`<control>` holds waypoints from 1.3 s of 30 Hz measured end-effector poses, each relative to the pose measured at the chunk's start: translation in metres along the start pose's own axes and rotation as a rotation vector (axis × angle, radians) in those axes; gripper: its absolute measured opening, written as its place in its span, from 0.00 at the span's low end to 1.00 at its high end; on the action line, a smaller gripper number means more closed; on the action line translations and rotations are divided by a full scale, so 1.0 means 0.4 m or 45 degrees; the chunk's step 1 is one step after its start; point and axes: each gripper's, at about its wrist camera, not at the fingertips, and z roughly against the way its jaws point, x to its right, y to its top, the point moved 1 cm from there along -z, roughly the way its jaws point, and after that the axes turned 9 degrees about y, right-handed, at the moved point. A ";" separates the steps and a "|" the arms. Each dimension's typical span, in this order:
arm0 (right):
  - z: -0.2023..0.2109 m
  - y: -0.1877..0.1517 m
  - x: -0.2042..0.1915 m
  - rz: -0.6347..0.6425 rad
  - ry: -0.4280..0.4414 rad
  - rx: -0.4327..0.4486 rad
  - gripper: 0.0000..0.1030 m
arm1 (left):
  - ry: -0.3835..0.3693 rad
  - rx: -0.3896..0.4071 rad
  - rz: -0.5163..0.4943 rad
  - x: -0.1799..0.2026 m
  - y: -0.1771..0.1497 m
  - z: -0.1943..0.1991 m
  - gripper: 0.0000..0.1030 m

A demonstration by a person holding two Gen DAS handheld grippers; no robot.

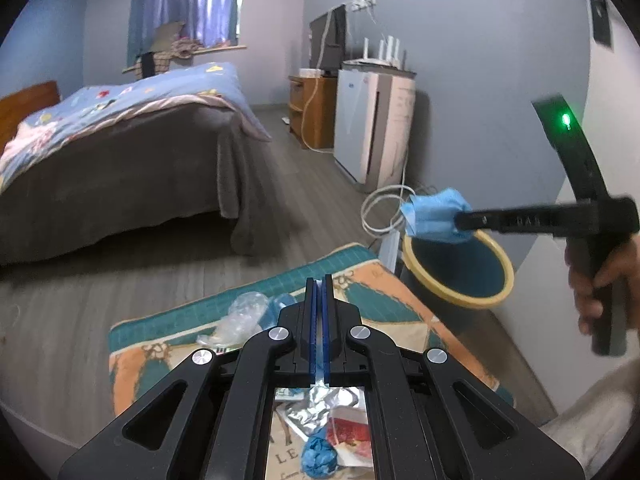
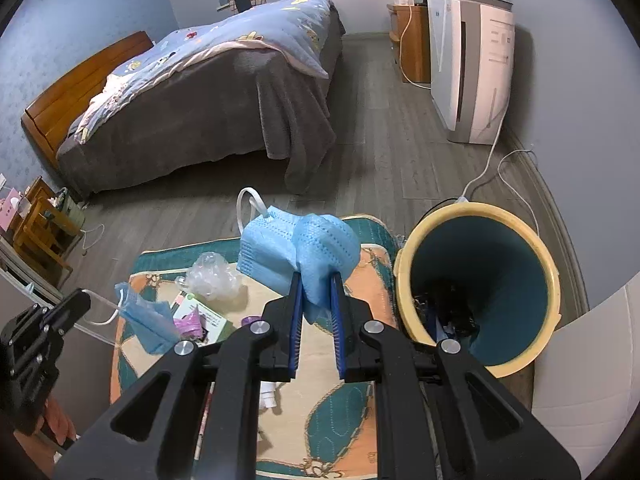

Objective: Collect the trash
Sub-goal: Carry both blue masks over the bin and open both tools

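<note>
My right gripper is shut on a crumpled light blue face mask, held above the mat just left of the bin. In the left wrist view this gripper holds the mask over the far rim of the bin. The bin has a yellow rim and a teal inside, with dark scraps at its bottom. My left gripper is shut. Seen from the right, the left gripper pinches the white ear loop of a second blue mask, which hangs over the mat's left edge.
A teal and orange mat carries a clear plastic bag, a pink wrapper, a small white bottle and a foil wrapper. A bed, a white air purifier and a floor cable lie beyond.
</note>
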 end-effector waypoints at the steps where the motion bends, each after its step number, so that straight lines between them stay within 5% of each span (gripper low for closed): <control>1: 0.000 0.000 -0.001 0.008 -0.012 -0.001 0.12 | -0.003 -0.004 -0.017 0.011 0.000 -0.006 0.03; 22: 0.073 0.034 0.234 -0.063 -0.128 0.023 0.12 | -0.187 -0.029 -0.286 0.344 0.129 -0.122 0.03; 29: 0.091 0.010 0.426 -0.307 -0.189 0.044 0.12 | -0.238 -0.056 -0.377 0.473 0.178 -0.197 0.03; 39: 0.051 -0.045 0.548 -0.491 -0.255 -0.022 0.13 | -0.246 -0.058 -0.473 0.608 0.210 -0.302 0.03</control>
